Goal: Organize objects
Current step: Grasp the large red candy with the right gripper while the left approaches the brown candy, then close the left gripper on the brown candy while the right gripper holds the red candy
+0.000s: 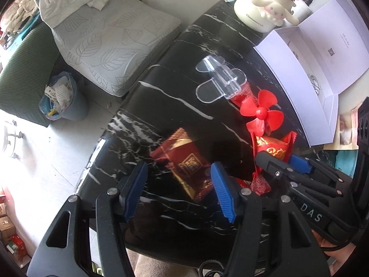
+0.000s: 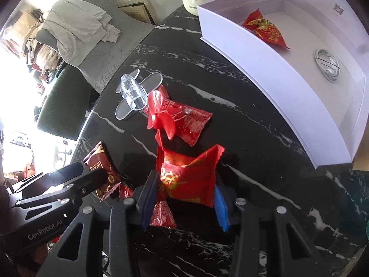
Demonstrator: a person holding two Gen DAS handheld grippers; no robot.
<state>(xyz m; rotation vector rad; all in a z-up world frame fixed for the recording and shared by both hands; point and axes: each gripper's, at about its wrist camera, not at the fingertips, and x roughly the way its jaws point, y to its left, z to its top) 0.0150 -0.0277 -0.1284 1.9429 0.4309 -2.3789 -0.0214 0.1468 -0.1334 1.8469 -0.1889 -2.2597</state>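
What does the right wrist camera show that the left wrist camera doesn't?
Only the right wrist view looks into the white box, where a red packet and a coiled cable lie. Only the left wrist view shows the bin on the floor. Both show the black table, clear holder, red fan, dark red packet, and the right gripper with its jaws closed on a bright red packet.
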